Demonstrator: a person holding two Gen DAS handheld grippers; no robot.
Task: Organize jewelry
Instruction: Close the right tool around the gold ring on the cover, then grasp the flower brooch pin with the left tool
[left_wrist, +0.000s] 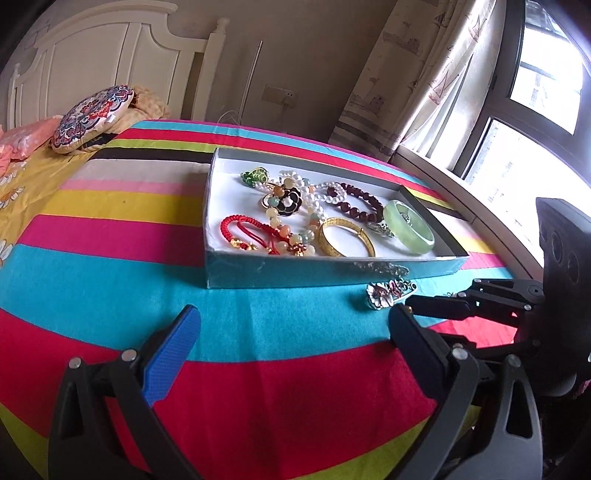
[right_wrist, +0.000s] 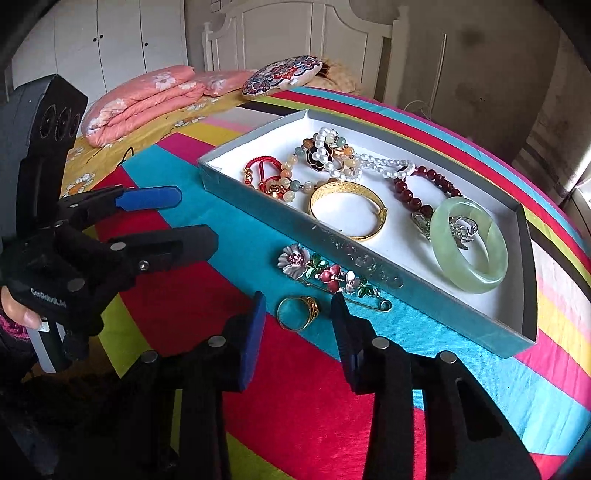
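Note:
A small gold ring (right_wrist: 297, 314) lies on the striped bedspread between the fingers of my right gripper (right_wrist: 298, 318). A narrow gap shows on each side of it, and the pads are not on it. Just beyond lies a flower brooch (right_wrist: 320, 272) on a long pin, seen too in the left wrist view (left_wrist: 388, 291). Behind them stands the shallow grey tray (right_wrist: 255, 207) with a jade bangle (right_wrist: 470, 274), a gold bangle (right_wrist: 347, 206), bead bracelets and pearls. My left gripper (left_wrist: 297, 326) hovers open and empty in front of the tray (left_wrist: 295, 275), left of the right gripper.
The tray sits on a bed with a striped cover (right_wrist: 207, 295). A folded pink quilt (right_wrist: 140, 99) and a round patterned cushion (right_wrist: 284, 74) lie near the white headboard. A window and curtain (left_wrist: 424, 74) stand on the right.

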